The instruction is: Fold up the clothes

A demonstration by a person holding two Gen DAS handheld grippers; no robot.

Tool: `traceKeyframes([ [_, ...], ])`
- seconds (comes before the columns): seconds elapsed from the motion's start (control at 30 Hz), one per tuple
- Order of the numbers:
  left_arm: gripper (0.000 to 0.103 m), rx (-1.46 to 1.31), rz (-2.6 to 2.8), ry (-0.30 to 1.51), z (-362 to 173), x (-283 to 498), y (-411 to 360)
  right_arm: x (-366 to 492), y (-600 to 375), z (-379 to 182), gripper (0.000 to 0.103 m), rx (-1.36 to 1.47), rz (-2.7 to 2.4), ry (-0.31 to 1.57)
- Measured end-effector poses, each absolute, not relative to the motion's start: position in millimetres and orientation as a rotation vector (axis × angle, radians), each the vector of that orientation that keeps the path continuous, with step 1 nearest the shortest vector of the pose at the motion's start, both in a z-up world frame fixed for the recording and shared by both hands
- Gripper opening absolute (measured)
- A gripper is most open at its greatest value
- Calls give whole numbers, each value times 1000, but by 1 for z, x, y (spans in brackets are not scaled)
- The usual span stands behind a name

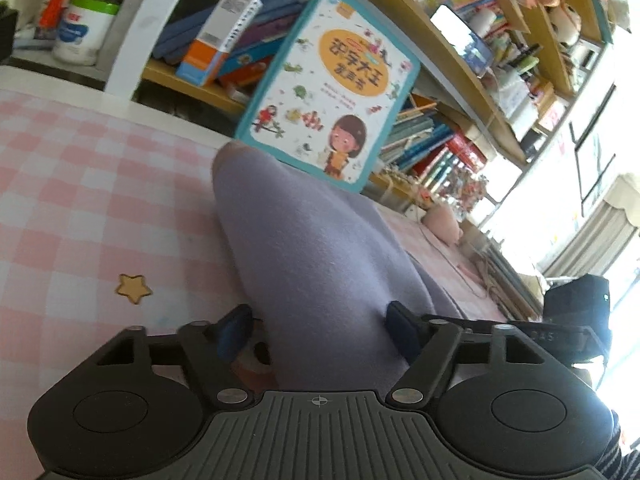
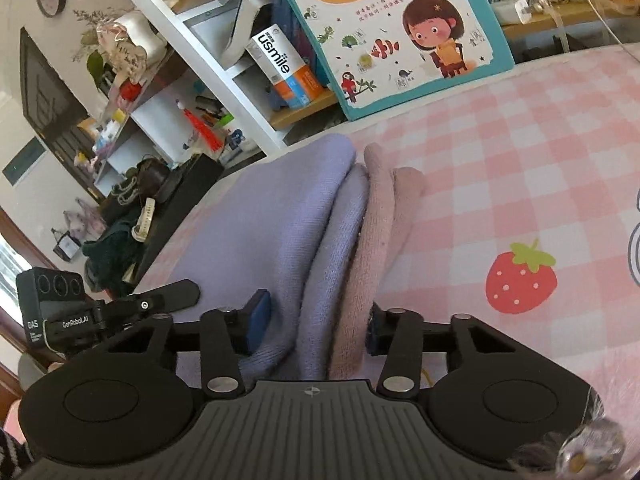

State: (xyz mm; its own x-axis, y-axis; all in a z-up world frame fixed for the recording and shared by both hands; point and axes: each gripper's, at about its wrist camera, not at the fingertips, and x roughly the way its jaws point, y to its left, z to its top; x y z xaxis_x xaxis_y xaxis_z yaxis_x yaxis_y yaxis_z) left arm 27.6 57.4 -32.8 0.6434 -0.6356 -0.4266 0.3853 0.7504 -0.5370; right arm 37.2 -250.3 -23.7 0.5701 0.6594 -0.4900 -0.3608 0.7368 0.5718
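In the left wrist view the left gripper (image 1: 318, 330) sits nearest, its blue-padded fingers (image 1: 234, 336) spread on either side of a lavender knit garment (image 1: 316, 256); the fabric fills the gap between them, but whether the pads press it cannot be told. The garment runs away from the gripper as a long rounded fold lying on a pink-and-white checked cloth (image 1: 80, 184) that covers the counter. A small gold star (image 1: 134, 288) is printed on the cloth just left of the garment. At the garment's far end a teal-edged children's picture book (image 1: 328, 88) stands tilted against a wooden bookshelf (image 1: 460, 80) crowded with books.

In the right wrist view the right gripper (image 2: 316, 326) also has its fingers (image 2: 256, 326) apart, straddling the near end of the folded clothes. The lavender knit garment (image 2: 280, 208) lies in stacked folds on the left, and a pale pink knit layer (image 2: 380, 208) lies touching it on the right; the right finger sits against the pink layer, the left one on the lavender. The other handheld device (image 2: 52, 308) shows at the left edge. A strawberry print (image 2: 520, 280) marks the checked cloth (image 2: 520, 152) to the right of the clothes. Beyond the folds stands the same picture book (image 2: 392, 28), and left of it white shelves (image 2: 192, 40) hold an orange-and-white box (image 2: 284, 68)
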Motion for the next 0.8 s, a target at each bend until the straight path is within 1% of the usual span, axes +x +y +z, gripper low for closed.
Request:
traceKeyframes([
  [0.13, 66, -402, -601, 620, -31, 24, 56, 32, -245, -20, 36, 374, 623, 707],
  [0.5, 65, -383, -571, 548, -18, 19, 58, 29, -236, -6, 33, 315, 637, 623],
  [0.67, 65, -395, -514, 558, -8, 36, 64, 49, -222, 8, 33, 258, 659, 601],
  [0.8, 65, -388, -488, 590, -4, 63, 72, 74, -210, 9, 33, 232, 673, 605],
])
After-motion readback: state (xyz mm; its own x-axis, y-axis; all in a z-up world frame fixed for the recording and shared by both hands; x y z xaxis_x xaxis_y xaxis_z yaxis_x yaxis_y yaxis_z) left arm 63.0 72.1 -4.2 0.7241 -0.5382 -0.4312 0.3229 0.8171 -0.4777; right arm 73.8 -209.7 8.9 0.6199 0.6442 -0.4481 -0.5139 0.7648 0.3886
